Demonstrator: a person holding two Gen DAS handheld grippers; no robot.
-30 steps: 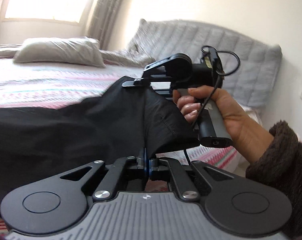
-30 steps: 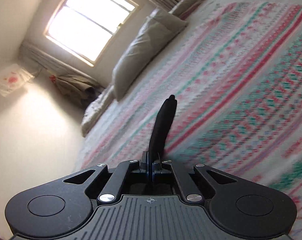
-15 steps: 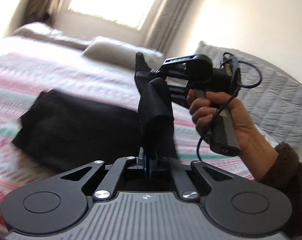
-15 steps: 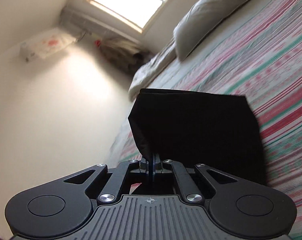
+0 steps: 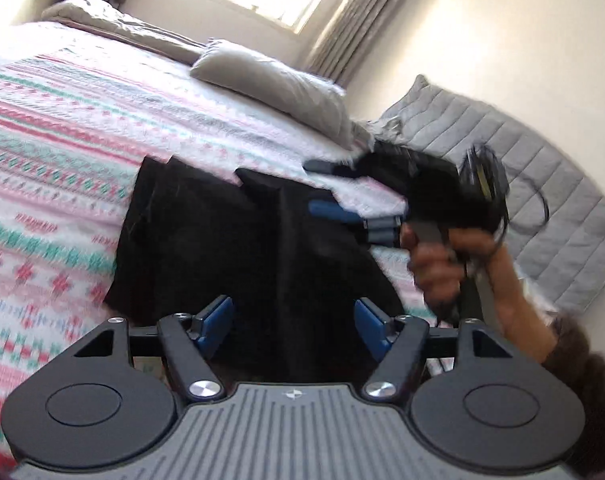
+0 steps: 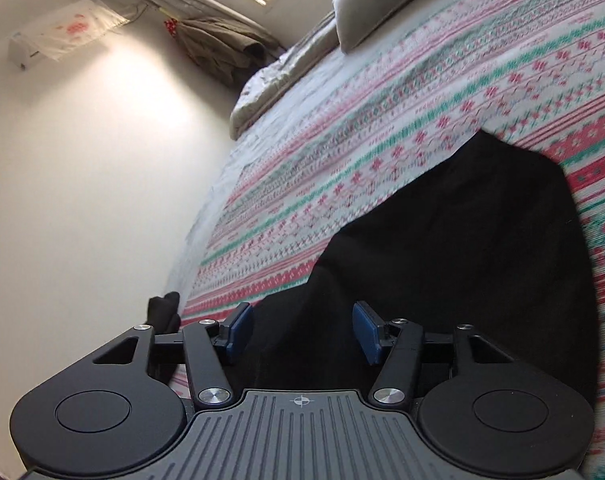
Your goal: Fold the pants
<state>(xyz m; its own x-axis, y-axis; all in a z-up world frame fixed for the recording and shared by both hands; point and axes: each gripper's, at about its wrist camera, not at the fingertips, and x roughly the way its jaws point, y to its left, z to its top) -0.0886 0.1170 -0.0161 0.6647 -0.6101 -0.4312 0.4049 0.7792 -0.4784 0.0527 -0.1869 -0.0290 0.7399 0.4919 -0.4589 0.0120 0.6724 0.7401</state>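
Both the left hand-held gripper [image 5: 292, 330] and right hand-held gripper [image 6: 302, 330] gape released over the black pants [image 5: 222, 248], which seemingly stretch lengthwise ahead across the bed [image 5: 54, 128].

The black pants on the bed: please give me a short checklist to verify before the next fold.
1. Left gripper released, jaws wide apart: ok.
2. Right gripper released, jaws wide apart: ok.
3. Black pants resting on the bedspread: ok.
4. Top layer flat: not ok, a ridge stands up near the middle.
5. Edges aligned: cannot tell, the near end is hidden.
6. Pillow apart from the pants: ok.
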